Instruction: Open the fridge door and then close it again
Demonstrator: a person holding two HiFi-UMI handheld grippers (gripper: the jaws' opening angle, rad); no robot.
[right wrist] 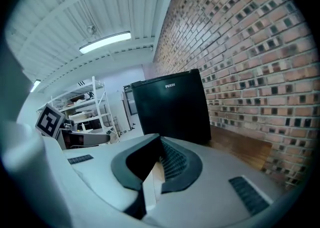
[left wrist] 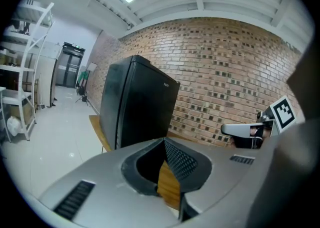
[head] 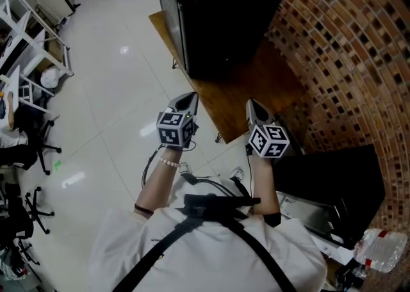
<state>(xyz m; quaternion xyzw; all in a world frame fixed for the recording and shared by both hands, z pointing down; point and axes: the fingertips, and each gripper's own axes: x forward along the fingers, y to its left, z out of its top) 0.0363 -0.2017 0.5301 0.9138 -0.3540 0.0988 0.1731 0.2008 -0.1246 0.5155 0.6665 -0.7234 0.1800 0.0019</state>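
A small black fridge (head: 221, 18) stands with its door closed on a low wooden platform (head: 246, 95) against the brick wall. It also fills the middle of the left gripper view as the fridge (left wrist: 137, 104) and of the right gripper view as the fridge (right wrist: 172, 104). My left gripper (head: 190, 97) is shut and empty, hanging short of the platform's near left edge. My right gripper (head: 251, 104) is shut and empty too, over the platform's near end. Both point toward the fridge and touch nothing. The right gripper (left wrist: 225, 129) shows beside the left one.
A curved brick wall (head: 346, 47) runs along the right. White shelving (head: 29, 41) and office chairs (head: 25, 150) stand at the left across the pale tiled floor (head: 109, 79). A black box (head: 333, 182) and a plastic bottle (head: 383, 249) sit at the lower right.
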